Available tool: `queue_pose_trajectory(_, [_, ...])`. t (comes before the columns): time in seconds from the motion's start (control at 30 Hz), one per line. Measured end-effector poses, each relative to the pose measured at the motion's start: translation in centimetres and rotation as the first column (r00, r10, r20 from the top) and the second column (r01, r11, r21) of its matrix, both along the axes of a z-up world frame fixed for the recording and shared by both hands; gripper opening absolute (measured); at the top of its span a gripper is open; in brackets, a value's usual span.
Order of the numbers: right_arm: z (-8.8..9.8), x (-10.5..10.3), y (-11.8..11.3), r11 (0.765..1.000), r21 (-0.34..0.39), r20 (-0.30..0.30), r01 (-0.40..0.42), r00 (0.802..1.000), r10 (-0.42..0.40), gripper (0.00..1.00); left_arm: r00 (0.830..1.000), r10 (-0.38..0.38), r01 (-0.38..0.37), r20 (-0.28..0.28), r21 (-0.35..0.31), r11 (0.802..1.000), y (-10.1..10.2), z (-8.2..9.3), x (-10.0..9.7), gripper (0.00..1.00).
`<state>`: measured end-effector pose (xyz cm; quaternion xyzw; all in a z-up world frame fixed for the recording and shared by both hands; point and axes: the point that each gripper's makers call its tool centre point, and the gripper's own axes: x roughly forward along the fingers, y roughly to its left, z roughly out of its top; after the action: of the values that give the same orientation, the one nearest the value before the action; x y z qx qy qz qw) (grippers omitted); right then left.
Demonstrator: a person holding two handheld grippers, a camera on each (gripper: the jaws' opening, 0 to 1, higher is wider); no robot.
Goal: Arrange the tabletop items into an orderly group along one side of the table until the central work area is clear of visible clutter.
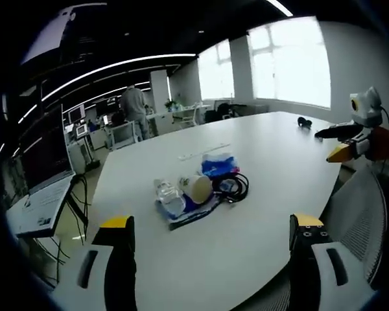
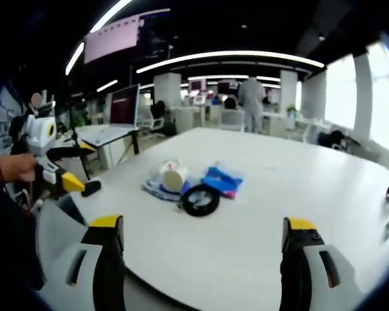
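Clutter on the tabletop (image 1: 279, 149), a coiled black cable (image 1: 236, 186), blue packet (image 1: 217, 165), white cup (image 1: 196, 188) and clear bottle (image 1: 168, 193), sits bunched at frame centre, and with both the left gripper (image 1: 211, 243) and right gripper (image 2: 204, 243) wide open and empty, a grab at the tangle risks rolling the cup away.

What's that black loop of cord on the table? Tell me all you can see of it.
The cable is thin, black and wound into a flat round coil with an open middle. It lies on the white table at the edge of the small pile, against the blue packet and beside the white cup. No gripper touches it.
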<state>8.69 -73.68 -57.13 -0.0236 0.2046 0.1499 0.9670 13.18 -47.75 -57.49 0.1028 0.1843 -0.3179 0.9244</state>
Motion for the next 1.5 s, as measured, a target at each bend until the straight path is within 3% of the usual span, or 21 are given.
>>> queue_pose_trajectory(0.5, [0.1,0.1,0.1,1.000,-0.009,0.001,-0.008,1.000,0.008,1.00,1.000,0.005,-0.005,-0.006,-0.042,0.999,-0.3,0.3,0.1,0.98])
queue_pose_trajectory(0.9, [-0.5,0.0,0.4,1.000,-0.013,-0.031,-0.024,0.999,0.024,0.99,1.000,-0.005,0.003,-0.031,-0.056,0.998,-0.8,-0.3,-0.2,0.98])
queue_pose_trajectory(1.5, [-0.3,2.0,1.6,0.997,-0.005,-0.051,-0.071,0.996,0.070,0.97,0.998,-0.016,0.013,-0.057,-0.055,0.998,-1.7,-0.7,-0.7,0.97])
